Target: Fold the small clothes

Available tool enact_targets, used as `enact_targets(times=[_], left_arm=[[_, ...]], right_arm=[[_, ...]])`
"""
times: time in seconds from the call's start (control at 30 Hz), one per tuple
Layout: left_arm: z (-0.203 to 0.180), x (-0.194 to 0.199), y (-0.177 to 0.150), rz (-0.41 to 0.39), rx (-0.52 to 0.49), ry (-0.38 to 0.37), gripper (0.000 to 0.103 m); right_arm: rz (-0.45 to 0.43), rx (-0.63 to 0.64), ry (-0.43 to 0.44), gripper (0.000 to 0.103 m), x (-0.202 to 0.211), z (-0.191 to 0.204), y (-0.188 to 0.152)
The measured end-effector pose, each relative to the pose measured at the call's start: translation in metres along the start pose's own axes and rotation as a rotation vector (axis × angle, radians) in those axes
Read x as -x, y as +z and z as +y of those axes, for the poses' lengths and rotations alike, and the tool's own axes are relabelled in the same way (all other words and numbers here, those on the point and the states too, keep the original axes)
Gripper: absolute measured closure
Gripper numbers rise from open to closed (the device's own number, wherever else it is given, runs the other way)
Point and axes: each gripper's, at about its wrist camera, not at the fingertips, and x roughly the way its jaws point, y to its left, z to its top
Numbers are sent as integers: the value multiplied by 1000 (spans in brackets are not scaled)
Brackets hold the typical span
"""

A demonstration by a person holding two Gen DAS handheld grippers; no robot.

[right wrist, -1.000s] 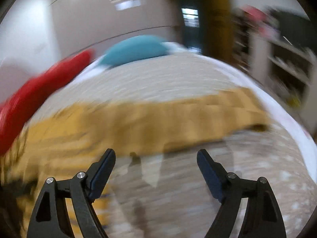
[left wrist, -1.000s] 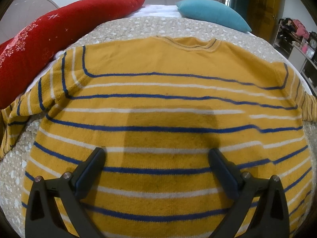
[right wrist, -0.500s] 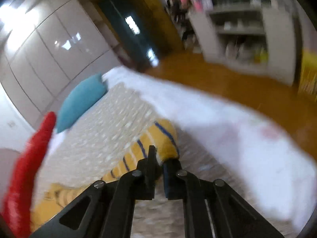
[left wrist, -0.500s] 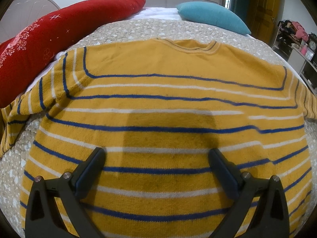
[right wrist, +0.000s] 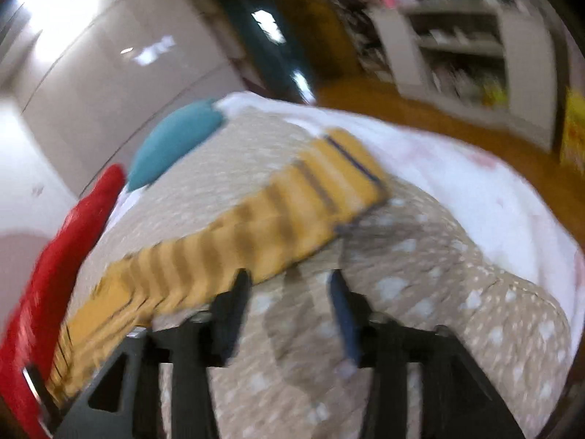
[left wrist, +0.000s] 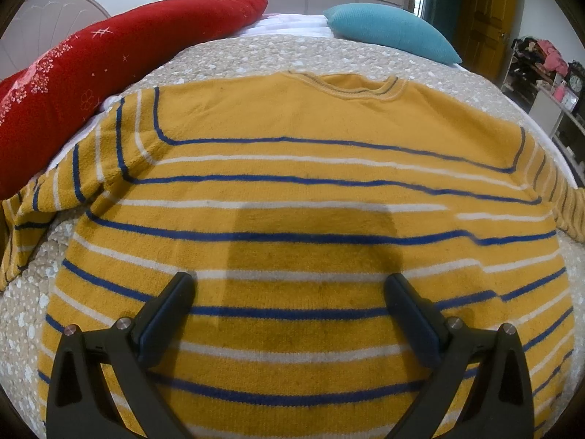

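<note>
The yellow striped sweater point(left wrist: 292, 190) lay flat on the speckled bedspread point(left wrist: 234, 55), collar at the far side, its right sleeve point(right wrist: 285, 216) stretched out flat. The left gripper point(left wrist: 289, 307) hovered above the sweater's body, jaws wide and holding nothing. The right gripper point(right wrist: 289, 292) was opening, nothing between its jaws, just near the sleeve. A red pillow point(left wrist: 91, 73) and a teal pillow point(left wrist: 391, 31) lay beyond.

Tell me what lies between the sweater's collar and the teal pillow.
Only bare speckled bedspread lies between the sweater collar and the teal pillow, as the left wrist view shows.
</note>
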Motion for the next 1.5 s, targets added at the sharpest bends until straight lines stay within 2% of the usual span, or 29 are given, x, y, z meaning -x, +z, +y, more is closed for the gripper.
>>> enact_targets(times=[0.07, 0.2, 0.37, 0.5, 0.6, 0.63, 0.7, 0.8, 0.9, 1.03, 1.17, 1.27, 1.33, 1.43, 1.5], left_arm=[[8, 5, 1, 11, 27, -47, 0], [21, 40, -10, -10, 97, -70, 5], [22, 87, -36, -73, 96, -43, 5], [23, 88, -61, -28, 108, -53, 5], [19, 85, -79, -22, 81, -27, 5], [13, 86, -87, -32, 51, 1, 5], [7, 82, -89, -38, 23, 34, 0], [1, 77, -95, -45, -7, 73, 0], [1, 77, -98, -55, -9, 79, 0], [0, 79, -101, -46, -12, 96, 0], [-4, 82, -101, -52, -34, 116, 0], [-4, 89, -99, -22, -39, 110, 0], [-2, 100, -98, -13, -28, 75, 0], [-2, 119, -101, -27, -21, 65, 0], [1, 132, -101, -37, -4, 60, 0]], right_arm=[[6, 97, 32, 16, 8, 30, -13], [159, 206, 141, 22, 9, 72, -37], [172, 346, 194, 23, 26, 116, -75], [205, 403, 212, 23, 21, 138, -107], [207, 453, 208, 23, 25, 147, -117], [198, 471, 202, 23, 20, 150, -131], [191, 500, 189, 23, 19, 156, -137], [215, 509, 187, 23, 10, 160, -145], [250, 491, 187, 23, -5, 155, -154], [229, 488, 185, 21, -8, 154, -159], [220, 480, 195, 13, -14, 157, -167], [211, 518, 217, 0, -18, 162, -174], [214, 558, 201, 0, -19, 168, -178], [263, 560, 201, 1, -22, 172, -170], [256, 515, 193, 8, -16, 170, -162]])
